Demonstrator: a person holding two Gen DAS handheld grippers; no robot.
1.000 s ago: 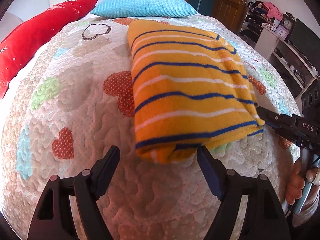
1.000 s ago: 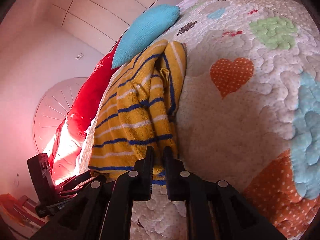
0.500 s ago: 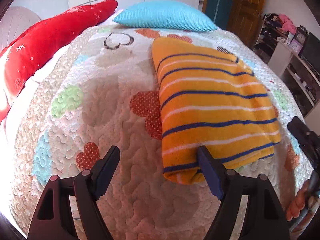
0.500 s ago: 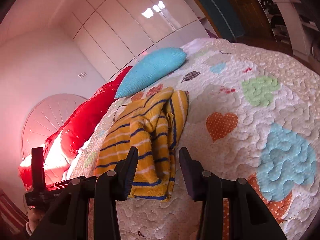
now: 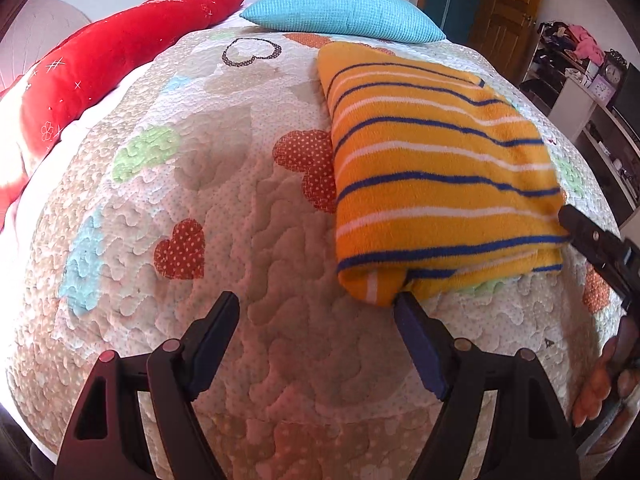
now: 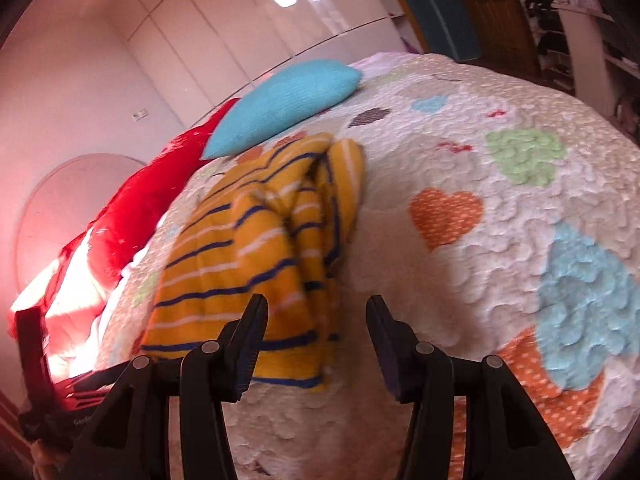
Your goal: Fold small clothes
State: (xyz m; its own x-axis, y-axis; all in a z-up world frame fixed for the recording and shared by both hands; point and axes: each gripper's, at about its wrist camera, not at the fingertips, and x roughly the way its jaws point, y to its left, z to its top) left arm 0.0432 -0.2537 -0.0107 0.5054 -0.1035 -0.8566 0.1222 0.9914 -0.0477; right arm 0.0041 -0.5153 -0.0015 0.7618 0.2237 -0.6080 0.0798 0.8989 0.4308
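Folded orange sweater (image 5: 436, 184) with blue and white stripes lies flat on the quilt (image 5: 224, 240), right of centre in left view, far end near the blue pillow (image 5: 344, 12). Left gripper (image 5: 316, 312) jaws wide apart, nothing between them, its right finger tip just beside the sweater's near folded corner. Right gripper (image 6: 316, 316) jaws have just been opening, now apart, pads off the cloth, the sweater's near edge lies ahead between and left of them; the other tool (image 5: 596, 248) shows at the sweater's right edge in left view. No containers on the bed. Quilt is white with heart patches. Red pillow (image 5: 112, 52) along the left side. White glossy cupboards (image 6: 248, 36) behind, wooden door (image 5: 504, 4), cluttered shelves (image 5: 576, 64) on the right
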